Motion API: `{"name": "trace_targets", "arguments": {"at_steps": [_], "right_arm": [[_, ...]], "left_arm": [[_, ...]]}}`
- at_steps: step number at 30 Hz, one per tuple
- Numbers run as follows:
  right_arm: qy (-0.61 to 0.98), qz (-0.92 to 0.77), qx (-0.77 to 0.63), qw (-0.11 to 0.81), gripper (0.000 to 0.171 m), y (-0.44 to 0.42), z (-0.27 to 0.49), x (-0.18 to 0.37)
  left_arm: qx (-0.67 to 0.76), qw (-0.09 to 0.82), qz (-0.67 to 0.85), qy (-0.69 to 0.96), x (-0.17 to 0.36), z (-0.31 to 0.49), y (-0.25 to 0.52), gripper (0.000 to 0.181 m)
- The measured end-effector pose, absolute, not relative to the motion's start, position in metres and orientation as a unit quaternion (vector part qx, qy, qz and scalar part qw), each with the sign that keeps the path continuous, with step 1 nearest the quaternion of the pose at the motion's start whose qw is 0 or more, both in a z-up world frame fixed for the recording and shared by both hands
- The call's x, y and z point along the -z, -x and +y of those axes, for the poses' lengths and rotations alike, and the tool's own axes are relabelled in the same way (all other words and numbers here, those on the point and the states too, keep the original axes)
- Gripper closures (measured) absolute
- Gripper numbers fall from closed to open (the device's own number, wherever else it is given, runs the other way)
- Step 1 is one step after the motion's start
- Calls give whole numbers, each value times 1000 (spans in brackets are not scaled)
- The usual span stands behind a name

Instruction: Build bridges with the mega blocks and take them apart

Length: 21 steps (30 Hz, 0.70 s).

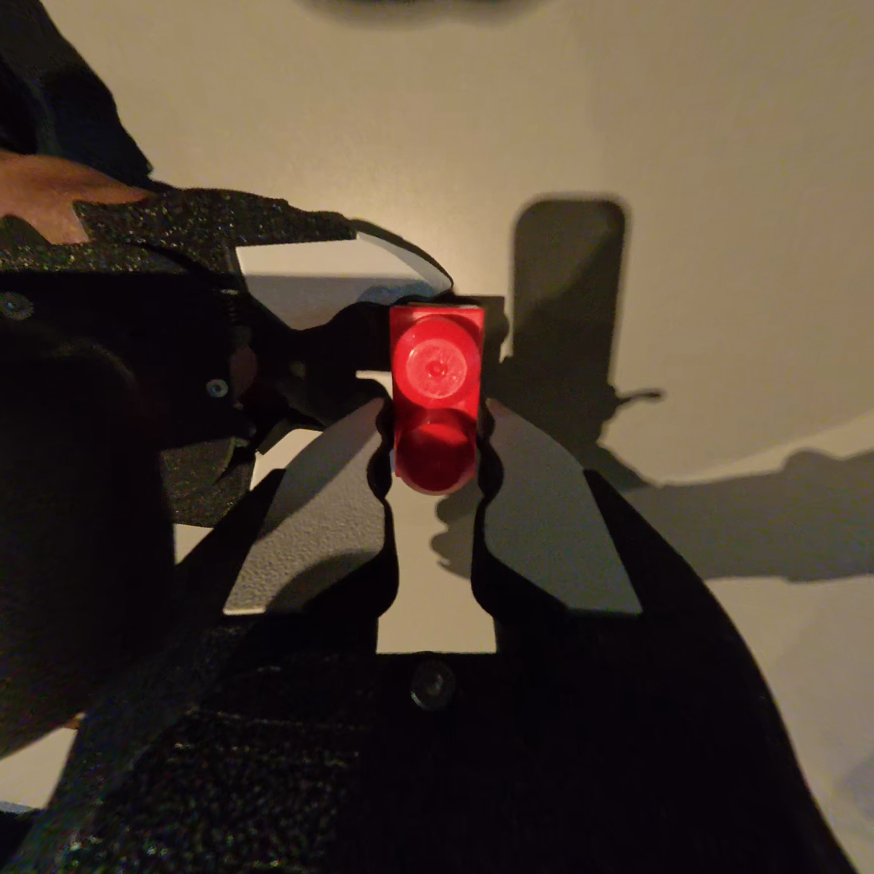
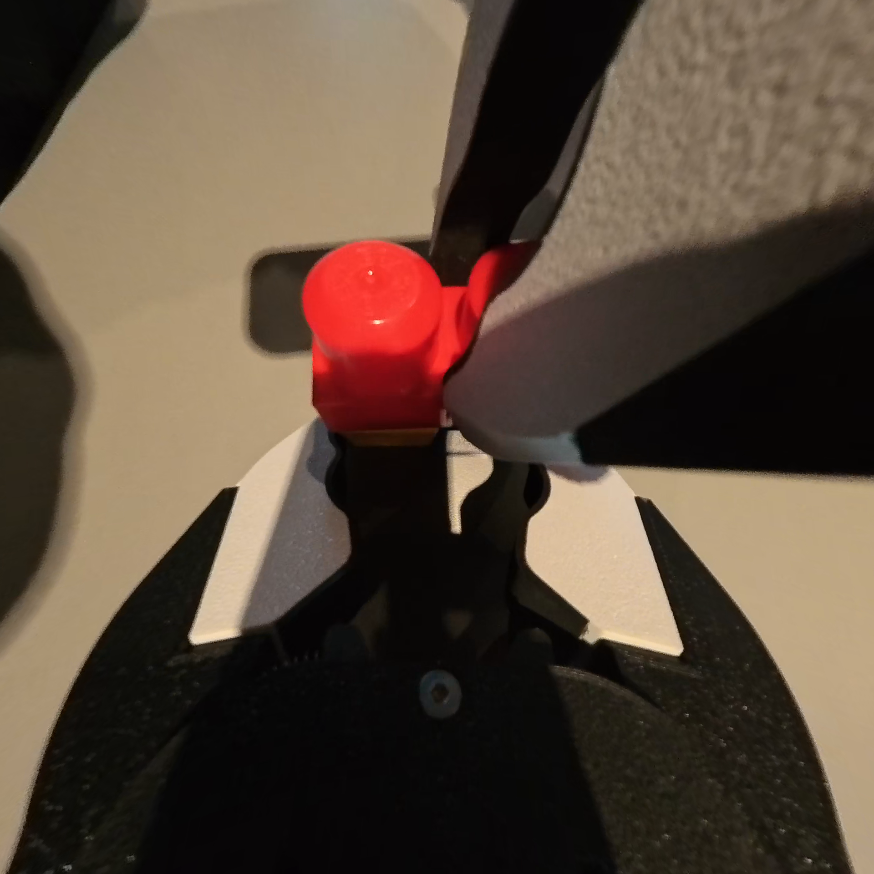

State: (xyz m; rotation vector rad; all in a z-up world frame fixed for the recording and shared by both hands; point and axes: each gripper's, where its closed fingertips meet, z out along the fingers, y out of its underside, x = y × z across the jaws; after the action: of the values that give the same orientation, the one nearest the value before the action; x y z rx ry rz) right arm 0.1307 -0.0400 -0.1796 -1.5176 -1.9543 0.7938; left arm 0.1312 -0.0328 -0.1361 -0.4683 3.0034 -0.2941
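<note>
The red block [image 1: 435, 402], judged light, rigid and slick-sided, is pinched on its flat walls at the tips of the left gripper [image 1: 435, 425] jaws, while the right gripper [image 2: 425, 444] jaws are closed beneath it on an orange-edged piece [image 2: 392, 437], above the counter [image 1: 615, 118].

In the left wrist view the red block [image 1: 436, 378] shows only its studded top; its lower body is hidden between the fingertips of the left gripper [image 1: 435, 425], and its far end is covered by the right gripper [image 1: 331, 340], whose body runs off the left edge. A hand [image 1: 52, 198] there is cut by the same edge. In the right wrist view the left gripper's near finger [image 2: 662, 284] is a blurred grey mass hiding the block's second stud [image 2: 492, 279]. A thin orange-brown strip [image 2: 392, 437] shows under the block; what it belongs to cannot be told. The dark blurred shapes at the left edge [image 2: 28, 425] are unidentifiable.
</note>
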Motion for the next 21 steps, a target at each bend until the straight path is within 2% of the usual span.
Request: {"name": "trace_targets", "arguments": {"at_steps": [21], "right_arm": [[562,-725,-295,268,96,-130,-40,180]], "left_arm": [[103,75,977,171,132,-32,-135,144]]}}
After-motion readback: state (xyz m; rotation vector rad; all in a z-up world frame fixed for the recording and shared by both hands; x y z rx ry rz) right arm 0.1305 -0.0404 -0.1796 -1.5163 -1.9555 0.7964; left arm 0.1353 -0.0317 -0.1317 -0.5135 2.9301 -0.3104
